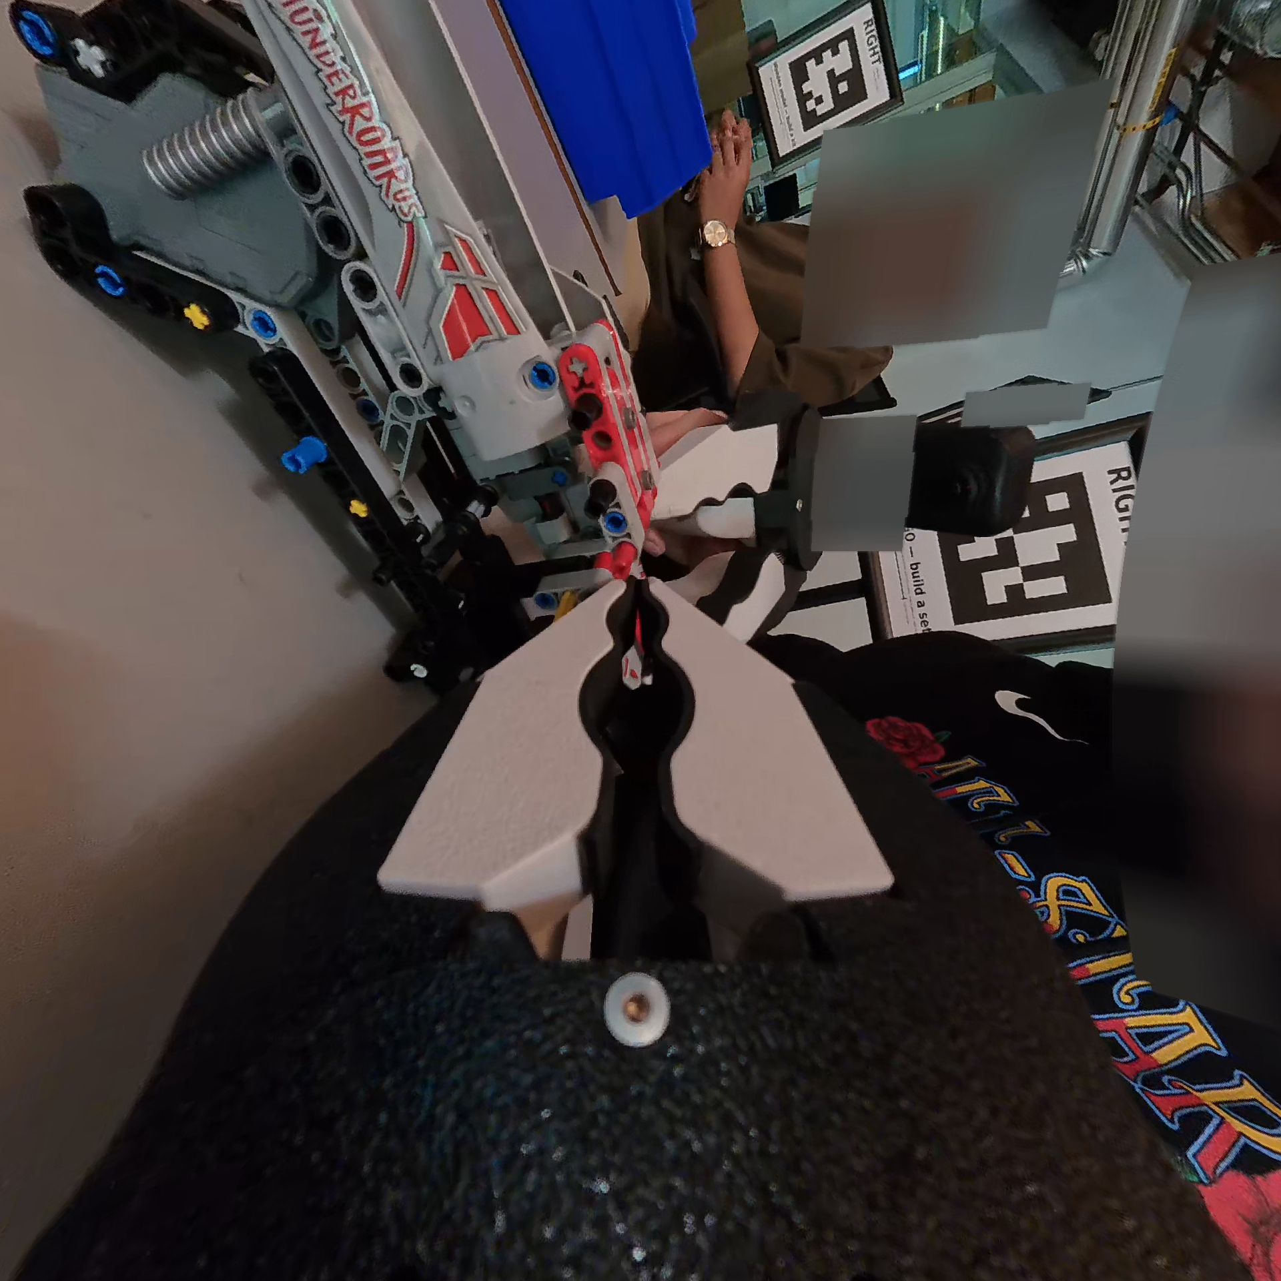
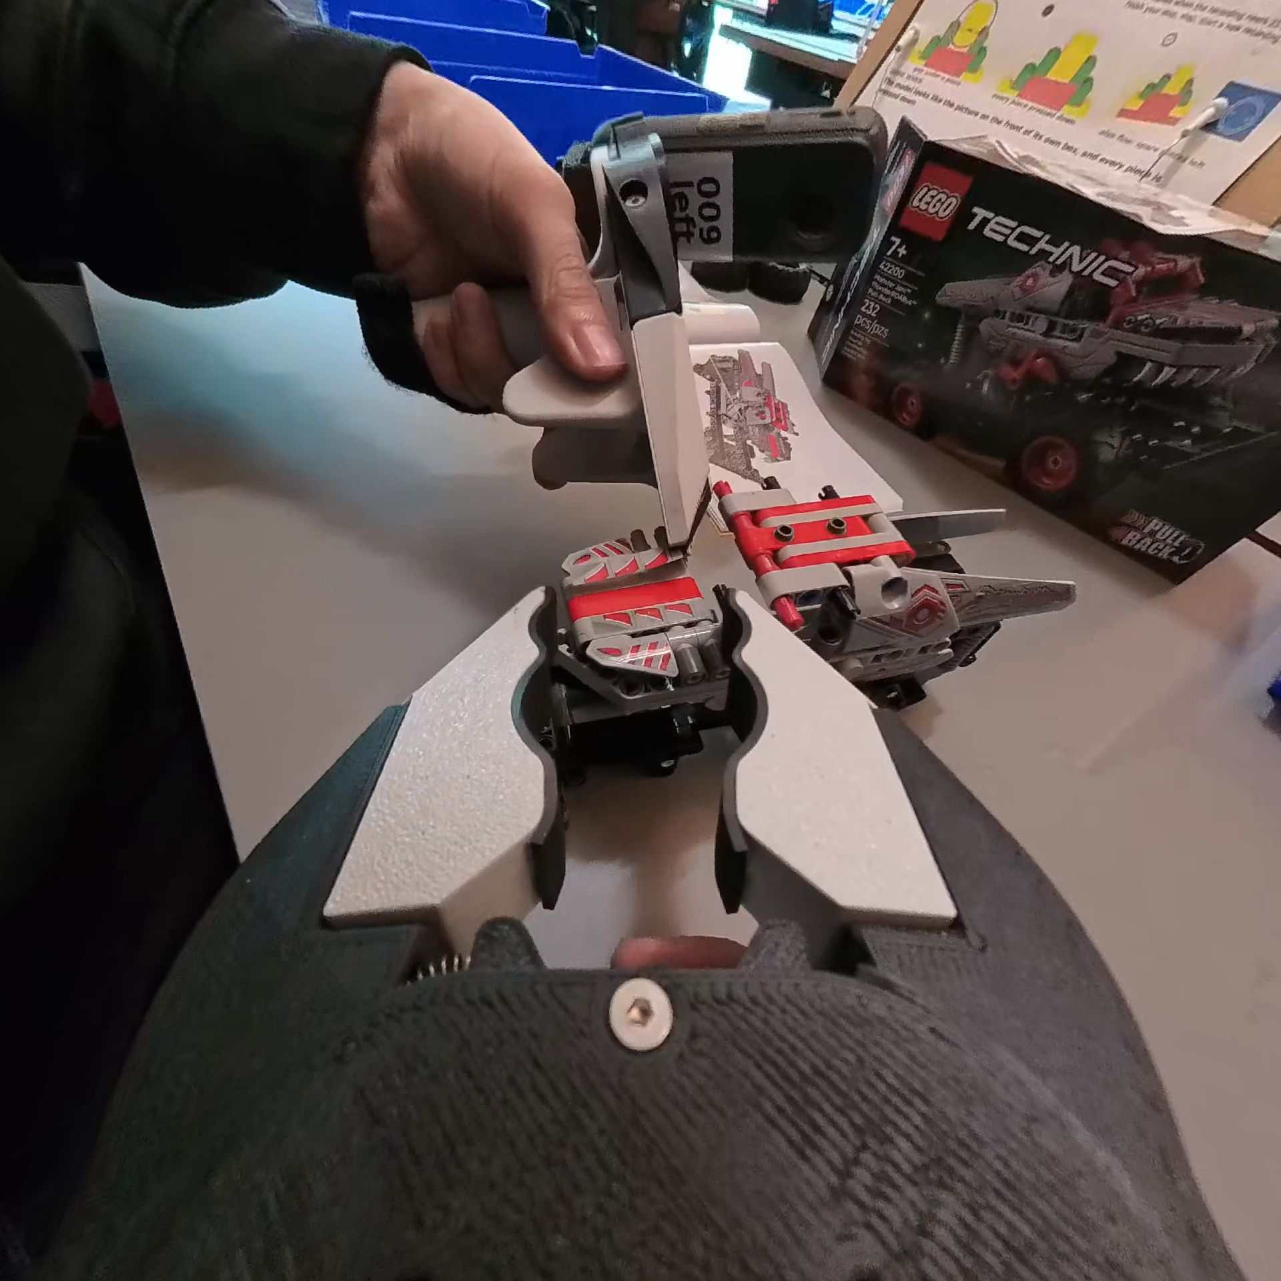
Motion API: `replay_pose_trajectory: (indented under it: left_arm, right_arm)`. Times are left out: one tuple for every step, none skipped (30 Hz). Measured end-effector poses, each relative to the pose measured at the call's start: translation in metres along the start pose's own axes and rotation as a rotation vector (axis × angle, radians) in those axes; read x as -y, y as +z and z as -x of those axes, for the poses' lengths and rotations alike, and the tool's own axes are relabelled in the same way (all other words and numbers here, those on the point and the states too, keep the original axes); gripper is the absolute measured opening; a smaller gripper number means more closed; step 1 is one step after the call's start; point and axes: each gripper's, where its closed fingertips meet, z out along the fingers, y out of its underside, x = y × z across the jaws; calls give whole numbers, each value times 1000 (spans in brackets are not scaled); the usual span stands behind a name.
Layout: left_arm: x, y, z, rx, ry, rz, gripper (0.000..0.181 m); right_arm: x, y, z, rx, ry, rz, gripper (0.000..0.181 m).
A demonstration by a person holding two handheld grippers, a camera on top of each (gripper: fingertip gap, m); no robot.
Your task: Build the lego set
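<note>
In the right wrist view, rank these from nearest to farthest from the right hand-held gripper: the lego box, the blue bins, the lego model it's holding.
1. Lego model, between the right hand-held gripper's fingers.
2. Lego box, right, farther back.
3. Blue bins, far edge, upper left.

Glossy plastic lego model, matt grainy plastic claw, smooth matt table, glossy cardboard box

We see a grey lego model with red striped panels, pale grey claw fingers, blue bins and a black box on the off-white surface.
</note>
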Motion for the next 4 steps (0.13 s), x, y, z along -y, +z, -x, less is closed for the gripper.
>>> replay_pose_trajectory:
  left_arm:
    - [0,0,0,3,-1,-2,0]
    - [0,-1,1,6,-3,-4,0]
    - [0,-2,1,11,-3,-6,0]
    - [1,-2,2,17,-2,-9,0]
  right_arm:
    - [0,1,0,3,7,3,46]
    - [0,2,0,6,15,2,46]
    - [0,3,1,10,21,-1,46]
    - [1,3,1,15,25,-4,45]
